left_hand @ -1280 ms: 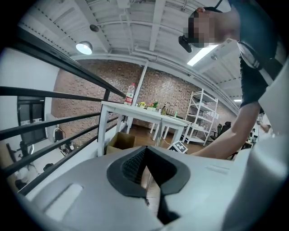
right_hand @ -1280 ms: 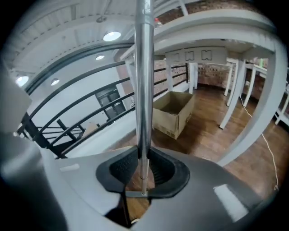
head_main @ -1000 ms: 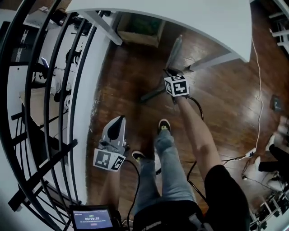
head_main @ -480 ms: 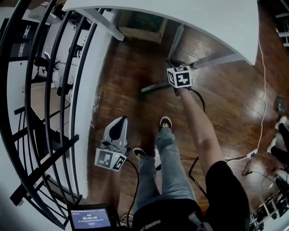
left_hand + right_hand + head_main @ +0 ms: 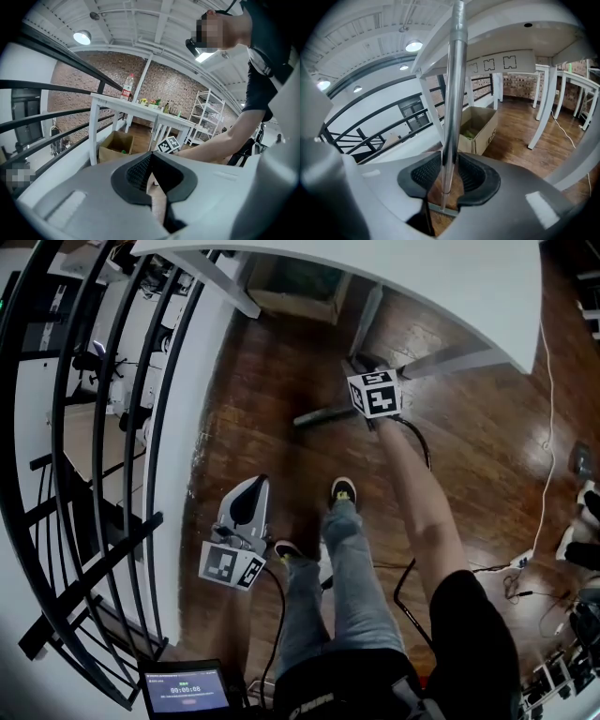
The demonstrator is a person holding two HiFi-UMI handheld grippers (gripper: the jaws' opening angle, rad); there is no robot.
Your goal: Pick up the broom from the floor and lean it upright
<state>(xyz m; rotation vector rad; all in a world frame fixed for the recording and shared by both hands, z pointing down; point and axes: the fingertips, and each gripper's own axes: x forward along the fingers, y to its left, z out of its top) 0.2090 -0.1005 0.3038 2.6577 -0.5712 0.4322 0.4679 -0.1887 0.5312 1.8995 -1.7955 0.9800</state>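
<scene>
Dark wooden floor (image 5: 272, 390) runs under a white bench (image 5: 422, 277), and the broom (image 5: 452, 93) stands nearly upright at the bench's near edge. Its metal handle rises past the edge and its grey head (image 5: 323, 415) sits on the floor. My right gripper (image 5: 450, 159) has the handle between its jaws. They are opening, with a gap showing on the right side of the handle. My left gripper (image 5: 151, 154) hangs low on the left beside the black railing (image 5: 112, 427), its jaws pressed together at the tips on nothing.

A slanted bench leg (image 5: 450, 362) stands just right of the broom. An open cardboard box (image 5: 480, 129) sits beyond it under the bench. The print on the box's side is too blurred for me to read. Three black outline shapes (image 5: 489, 64) are marked on the bench's underside panel. A bottle (image 5: 127, 87) with a red label stands on the bench top, its wording unreadable. A white cable (image 5: 547, 381) trails across the floor at the far right. A small screen (image 5: 187, 690) glows at the near edge, its figures too small to make out.
</scene>
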